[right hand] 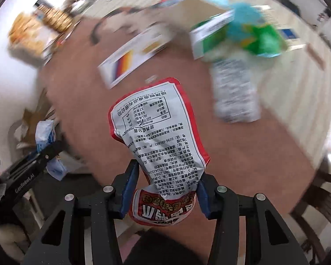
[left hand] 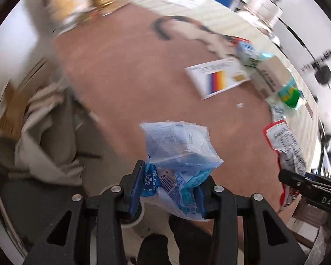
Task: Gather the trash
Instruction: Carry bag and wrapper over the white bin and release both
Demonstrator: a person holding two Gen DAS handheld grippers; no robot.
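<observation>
My left gripper (left hand: pixel 172 185) is shut on a crumpled blue and clear plastic wrapper (left hand: pixel 178 148), held above the front edge of the round brown table (left hand: pixel 125 70). My right gripper (right hand: pixel 167 190) is shut on a red and white snack bag (right hand: pixel 158 132) with printed text, held over the table's near side. The snack bag also shows in the left wrist view (left hand: pixel 284 141) at the right, and the blue wrapper shows in the right wrist view (right hand: pixel 45 134) at the left. More trash lies on the table: a white wrapper (right hand: pixel 236 90) and a green and blue packet (right hand: pixel 258 35).
A white card with a colour stripe (left hand: pixel 218 77) lies mid-table. Small cartons (left hand: pixel 249 53) and a cardboard box (left hand: pixel 273 75) stand at the table's right. A bin lined with a pale bag (left hand: pixel 48 132), holding cardboard, stands left of the table. Snack packs (right hand: pixel 33 33) sit far left.
</observation>
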